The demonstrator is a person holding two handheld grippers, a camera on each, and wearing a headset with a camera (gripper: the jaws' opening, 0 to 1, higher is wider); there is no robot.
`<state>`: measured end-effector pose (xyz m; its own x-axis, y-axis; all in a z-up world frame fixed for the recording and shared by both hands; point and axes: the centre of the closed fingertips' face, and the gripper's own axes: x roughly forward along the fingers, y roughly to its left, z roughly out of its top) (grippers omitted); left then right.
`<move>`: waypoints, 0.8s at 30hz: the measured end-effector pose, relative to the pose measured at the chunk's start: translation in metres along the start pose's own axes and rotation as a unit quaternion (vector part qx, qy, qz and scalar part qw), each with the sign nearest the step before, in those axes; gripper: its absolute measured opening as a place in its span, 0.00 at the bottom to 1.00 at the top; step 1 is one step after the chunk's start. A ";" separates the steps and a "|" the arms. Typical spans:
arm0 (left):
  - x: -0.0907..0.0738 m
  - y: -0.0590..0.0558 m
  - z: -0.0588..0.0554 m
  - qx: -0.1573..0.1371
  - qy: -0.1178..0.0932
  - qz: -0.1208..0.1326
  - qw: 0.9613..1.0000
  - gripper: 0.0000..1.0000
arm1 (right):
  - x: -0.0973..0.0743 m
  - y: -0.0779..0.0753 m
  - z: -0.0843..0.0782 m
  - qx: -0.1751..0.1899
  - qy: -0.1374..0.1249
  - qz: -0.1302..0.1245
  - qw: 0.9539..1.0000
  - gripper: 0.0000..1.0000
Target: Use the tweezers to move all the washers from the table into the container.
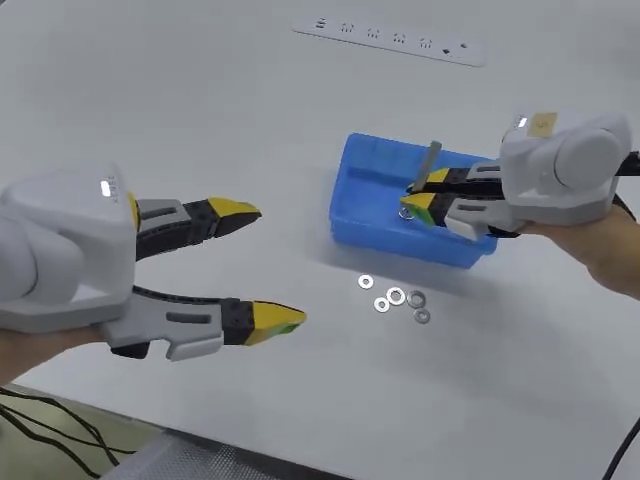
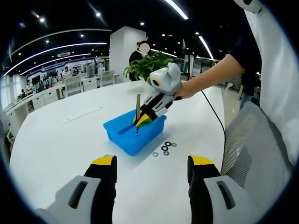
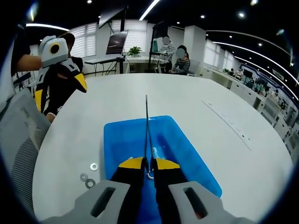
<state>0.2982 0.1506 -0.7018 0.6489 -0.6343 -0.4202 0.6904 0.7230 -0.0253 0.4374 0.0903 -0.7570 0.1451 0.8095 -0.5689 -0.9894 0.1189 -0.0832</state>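
Several steel washers (image 1: pixel 396 297) lie loose on the white table just in front of the blue container (image 1: pixel 350 190), also seen from the side (image 2: pixel 164 147) (image 3: pixel 88 178). My right gripper (image 1: pixel 425 203) hovers over the container, shut on thin metal tweezers (image 1: pixel 432 160) (image 3: pixel 146 126). A small washer (image 1: pixel 405 212) hangs at the tweezers' lower end, above the container's inside (image 3: pixel 117 149). My left gripper (image 1: pixel 270 265) stands open to the left with nothing between its fingers (image 2: pixel 153 163), well clear of the container (image 2: pixel 117 130).
A white power strip (image 1: pixel 395 40) lies at the far side of the table. Black cables (image 1: pixel 50 430) hang below the near table edge. A mesh chair back (image 2: pixel 247 140) stands by the table. People sit at desks in the background.
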 end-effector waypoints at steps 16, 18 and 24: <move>0.026 0.028 0.039 0.004 -0.061 0.015 0.998 0.61 | -0.004 0.018 0.018 -0.050 0.000 0.020 0.999 0.08; 0.036 0.031 0.051 0.010 -0.070 0.008 0.997 0.62 | -0.005 0.019 0.020 -0.054 0.000 0.020 0.998 0.08; 0.067 0.033 0.085 0.034 -0.093 -0.037 0.994 0.56 | -0.007 0.020 0.025 -0.068 -0.005 0.020 0.998 0.08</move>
<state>0.3920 0.1083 -0.6535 0.6388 -0.7295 -0.2446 0.7545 0.6562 0.0134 0.4169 0.1018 -0.7341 0.1045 0.8173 -0.5667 -0.9854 0.0079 -0.1702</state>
